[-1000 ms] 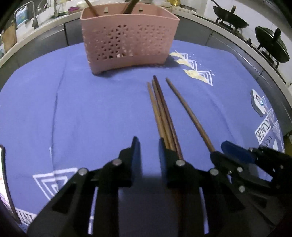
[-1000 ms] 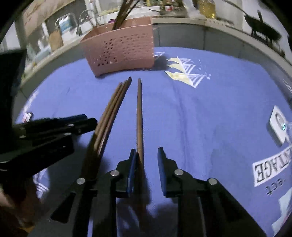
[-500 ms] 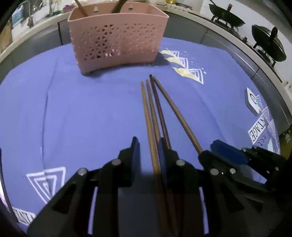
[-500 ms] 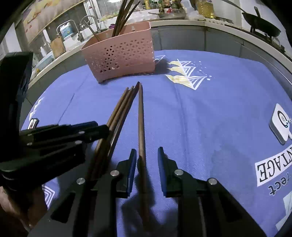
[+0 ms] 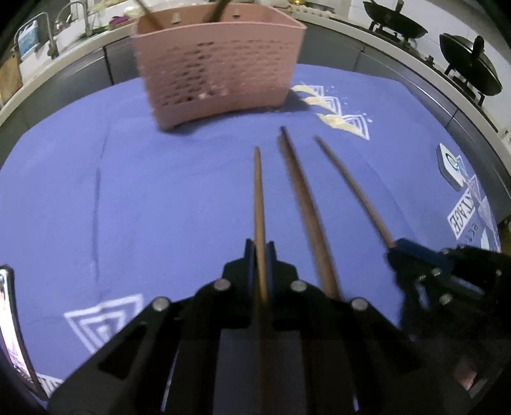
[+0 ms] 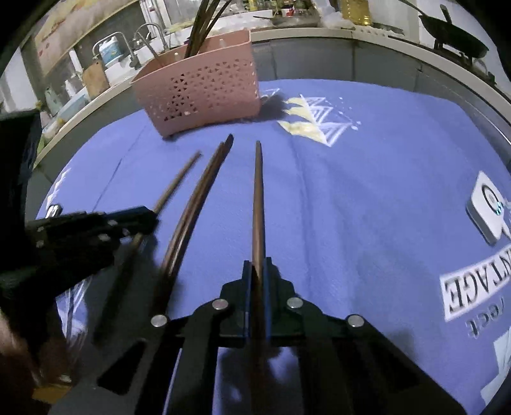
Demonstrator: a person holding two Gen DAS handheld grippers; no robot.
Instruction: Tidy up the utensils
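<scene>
A table covered by a blue-violet cloth (image 5: 159, 198) with white printed patterns is seen from both wrist cameras. A pink perforated utensil basket (image 5: 220, 67) is stood at the far side of the cloth, and several dark chopsticks (image 6: 199, 28) are stood upright in it, their tops rising above the rim.

The left gripper (image 5: 260, 255) is closed on a light brown chopstick (image 5: 258, 194), which is pinched between the two black fingers and is pointed forward toward the basket. The same gripper is seen at the left edge of the right wrist view, with its chopstick projecting from it.

The right gripper (image 6: 258, 271) is likewise clamped on a darker brown chopstick (image 6: 258, 204), which is pressed between its blue-lined pads and is aimed toward the cloth ahead. In the left wrist view this gripper is found at the right edge, with the chopstick extending from its tip.

Between the two held chopsticks a pair of dark chopsticks (image 5: 303, 210) is left lying on the cloth, side by side and touching along most of their length, with the tips directed toward the basket.

A small white device (image 6: 487, 204) is laid on the cloth at the right. Woks (image 5: 469, 70) are seen on a stove behind the table, and a tap and bottles are visible at the far left.
</scene>
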